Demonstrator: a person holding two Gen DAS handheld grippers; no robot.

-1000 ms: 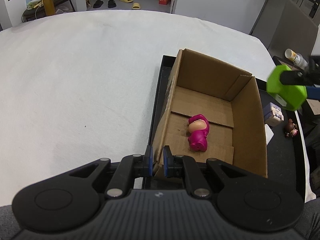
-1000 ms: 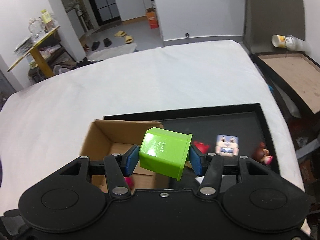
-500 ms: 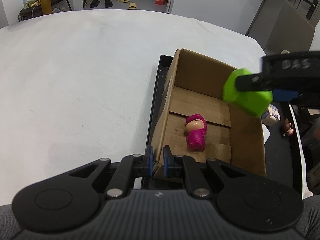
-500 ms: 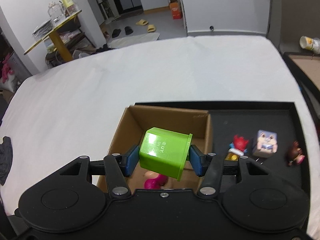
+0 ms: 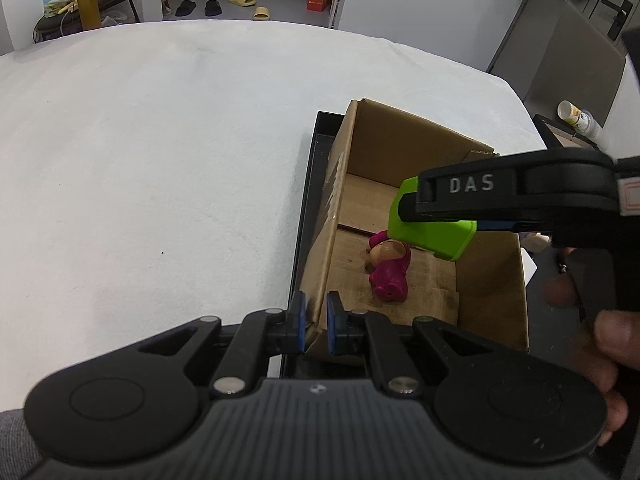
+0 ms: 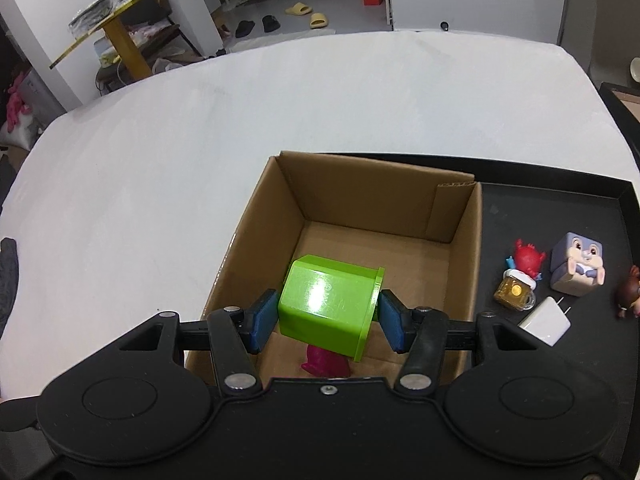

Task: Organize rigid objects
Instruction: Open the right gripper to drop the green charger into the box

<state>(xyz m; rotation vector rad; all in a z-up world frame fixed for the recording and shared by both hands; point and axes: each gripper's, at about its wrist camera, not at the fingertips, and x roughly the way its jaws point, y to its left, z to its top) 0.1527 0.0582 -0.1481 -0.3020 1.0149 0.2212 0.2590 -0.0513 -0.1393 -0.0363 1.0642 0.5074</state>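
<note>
Right gripper (image 6: 327, 323) fingers held green cup (image 6: 328, 307) above cardboard box (image 6: 464, 248); left gripper (image 5: 313, 323) fingers pinched box's near wall.

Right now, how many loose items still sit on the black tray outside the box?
5, all right of the cardboard box: red figure, amber mug charm, bunny cube, white charger, brown figure at the frame edge. More may be hidden beyond it.

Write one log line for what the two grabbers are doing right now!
left gripper: shut on cardboard box wall | right gripper: shut on green cup, above box | pink toy: inside box
</note>
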